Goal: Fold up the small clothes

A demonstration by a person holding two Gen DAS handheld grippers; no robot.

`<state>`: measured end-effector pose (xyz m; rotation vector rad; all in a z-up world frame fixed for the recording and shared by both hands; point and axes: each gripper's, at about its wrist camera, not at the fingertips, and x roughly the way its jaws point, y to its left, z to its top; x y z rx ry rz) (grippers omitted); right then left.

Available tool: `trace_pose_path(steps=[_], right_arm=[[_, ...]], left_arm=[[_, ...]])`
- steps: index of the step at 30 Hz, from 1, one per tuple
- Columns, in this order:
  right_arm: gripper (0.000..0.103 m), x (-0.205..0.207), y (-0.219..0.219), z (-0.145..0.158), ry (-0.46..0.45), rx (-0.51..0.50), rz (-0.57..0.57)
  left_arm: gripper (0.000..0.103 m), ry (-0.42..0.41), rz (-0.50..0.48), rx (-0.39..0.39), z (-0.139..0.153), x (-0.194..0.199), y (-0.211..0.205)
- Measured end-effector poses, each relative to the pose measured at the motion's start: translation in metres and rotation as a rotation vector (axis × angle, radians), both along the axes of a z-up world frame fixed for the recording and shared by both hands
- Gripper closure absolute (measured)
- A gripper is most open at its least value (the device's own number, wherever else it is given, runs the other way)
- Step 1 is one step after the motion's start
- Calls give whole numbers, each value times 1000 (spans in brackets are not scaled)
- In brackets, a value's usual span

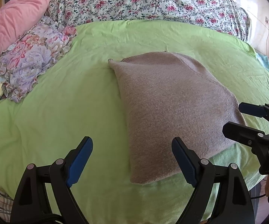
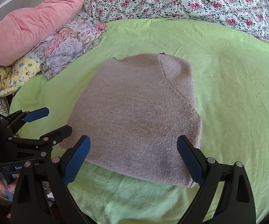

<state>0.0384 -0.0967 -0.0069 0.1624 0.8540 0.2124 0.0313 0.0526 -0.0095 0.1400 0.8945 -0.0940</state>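
A grey-beige knit garment (image 1: 173, 110) lies folded into a compact rectangle on the green sheet (image 1: 59, 112); it also shows in the right wrist view (image 2: 134, 115). My left gripper (image 1: 132, 160) is open and empty, hovering over the garment's near left corner. My right gripper (image 2: 134, 158) is open and empty above the garment's near edge. The right gripper also shows at the right of the left wrist view (image 1: 235, 119), and the left gripper at the left of the right wrist view (image 2: 58, 119), both open.
A pink quilt (image 2: 31, 24), a lilac floral pillow (image 2: 69, 44) and a yellow patterned cloth (image 2: 17, 74) lie at the left. A white floral duvet (image 2: 190, 1) lies along the back. The bed's edge is near me.
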Motion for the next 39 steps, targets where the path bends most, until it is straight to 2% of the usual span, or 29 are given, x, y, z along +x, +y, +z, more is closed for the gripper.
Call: trace_pose_path(steps=[39], right_arm=[[9, -2, 1, 4, -3, 12, -8]], left_arm=[[16, -11, -13, -6, 5, 0, 0]])
